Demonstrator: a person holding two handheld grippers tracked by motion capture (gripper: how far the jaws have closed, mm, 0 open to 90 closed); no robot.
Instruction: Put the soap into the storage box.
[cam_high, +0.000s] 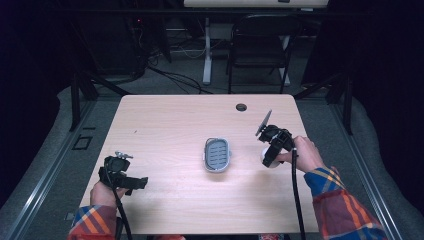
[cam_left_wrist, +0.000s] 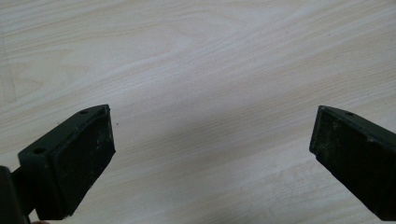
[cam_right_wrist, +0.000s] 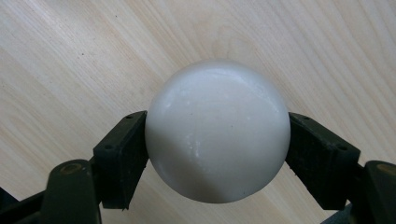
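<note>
The right tool (cam_right_wrist: 217, 140) grips a smooth white ball (cam_right_wrist: 217, 130), one black jaw pressed against each side of it, so the ball sits squarely between the jaws and bulges out past their tips. In the high view the right tool (cam_high: 270, 159) is held by the person's right hand (cam_high: 306, 154) above the right part of the table (cam_high: 170, 120), and the white ball (cam_high: 265, 159) shows as a pale patch at the tool's lower end. Off that tool's left side, near the middle of the table, lies a small grey oval tray (cam_high: 217, 155) with a slotted insert, apart from the ball. The left tool (cam_left_wrist: 212, 149) stands wide, nothing between its jaws but bare pale wood beneath them. In the high view the left tool (cam_high: 142, 182) is held low by the left hand (cam_high: 104, 194) near the table's near left corner, well apart from the tray.
</note>
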